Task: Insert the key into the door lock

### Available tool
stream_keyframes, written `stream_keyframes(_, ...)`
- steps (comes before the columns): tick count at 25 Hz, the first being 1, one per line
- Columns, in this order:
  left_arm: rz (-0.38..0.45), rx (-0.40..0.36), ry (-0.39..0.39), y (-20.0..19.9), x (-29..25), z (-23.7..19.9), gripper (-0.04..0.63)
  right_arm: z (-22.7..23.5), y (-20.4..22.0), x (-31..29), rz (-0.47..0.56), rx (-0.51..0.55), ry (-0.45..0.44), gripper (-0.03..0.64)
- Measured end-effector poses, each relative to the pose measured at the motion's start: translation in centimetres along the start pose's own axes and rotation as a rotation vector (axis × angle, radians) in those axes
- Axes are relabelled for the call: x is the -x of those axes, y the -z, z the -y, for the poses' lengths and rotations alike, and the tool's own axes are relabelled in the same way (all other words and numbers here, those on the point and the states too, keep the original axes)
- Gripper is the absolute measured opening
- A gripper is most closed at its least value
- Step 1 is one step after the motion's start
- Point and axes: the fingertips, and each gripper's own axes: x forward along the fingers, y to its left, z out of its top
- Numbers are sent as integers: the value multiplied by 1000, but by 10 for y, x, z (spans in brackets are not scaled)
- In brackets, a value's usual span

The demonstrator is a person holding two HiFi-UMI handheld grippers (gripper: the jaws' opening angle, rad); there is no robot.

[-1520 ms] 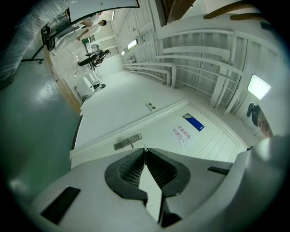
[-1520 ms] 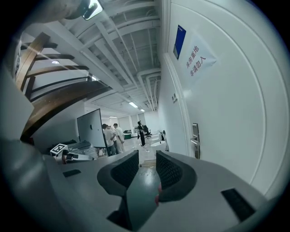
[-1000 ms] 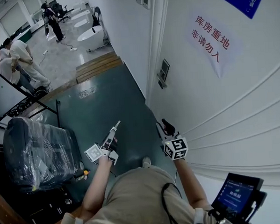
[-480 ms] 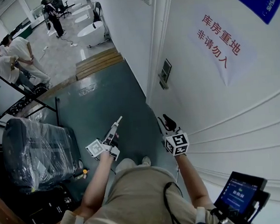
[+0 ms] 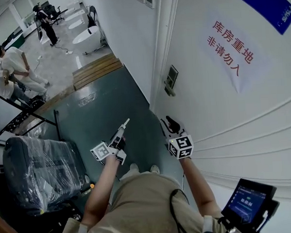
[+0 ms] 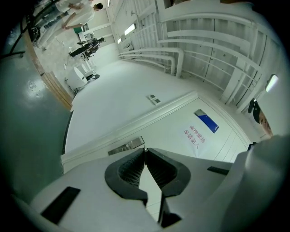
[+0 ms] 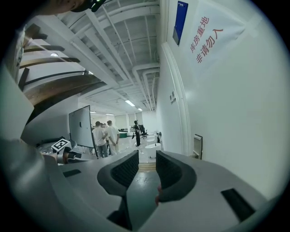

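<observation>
The white door (image 5: 242, 108) fills the right side of the head view, and its metal lock plate (image 5: 170, 79) sits beside the frame. My left gripper (image 5: 126, 122) hangs over the green floor, left of the door and below the lock, with its jaws shut. A thin pale sliver at its tips looks like the key (image 6: 144, 149). In the left gripper view the lock plate (image 6: 127, 145) lies just above the closed tips (image 6: 144, 152). My right gripper (image 5: 167, 122) is close to the door below the lock. Its pads (image 7: 168, 168) stand apart with nothing between them, and the lock plate (image 7: 198, 146) is ahead on its right.
A paper notice with red characters (image 5: 228, 48) is stuck on the door. A plastic-wrapped bundle (image 5: 38, 168) stands at the left. A tablet on a mount (image 5: 245, 203) is at the lower right. Several people (image 5: 9, 67) stand far off, beyond a wooden step (image 5: 92, 70).
Both grippers have moved a little forward along the door towards the lock plate. The left jaws stay shut and the right jaws stay apart.
</observation>
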Motion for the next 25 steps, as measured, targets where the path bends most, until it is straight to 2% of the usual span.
stream_keyframes(10,-95,13,95,-39,-26,-10,32,-13,-12,-31,9,8,101,118)
stream_keyframes(13,-127,21,89,-43,-31,-22,32,-13,-12,-37,13,10,141,118)
stream_keyframes(17,-173,-15,92,-44,-41,-34,32,-9,-16,-42,25,12,185,118)
stream_keyframes(23,-204,39,103,-38,-69,-38,32,8,-19,-42,28,11,214,118)
stream_keyframes(25,-214,28,108,-37,-83,-40,32,19,-21,-44,30,17,222,118)
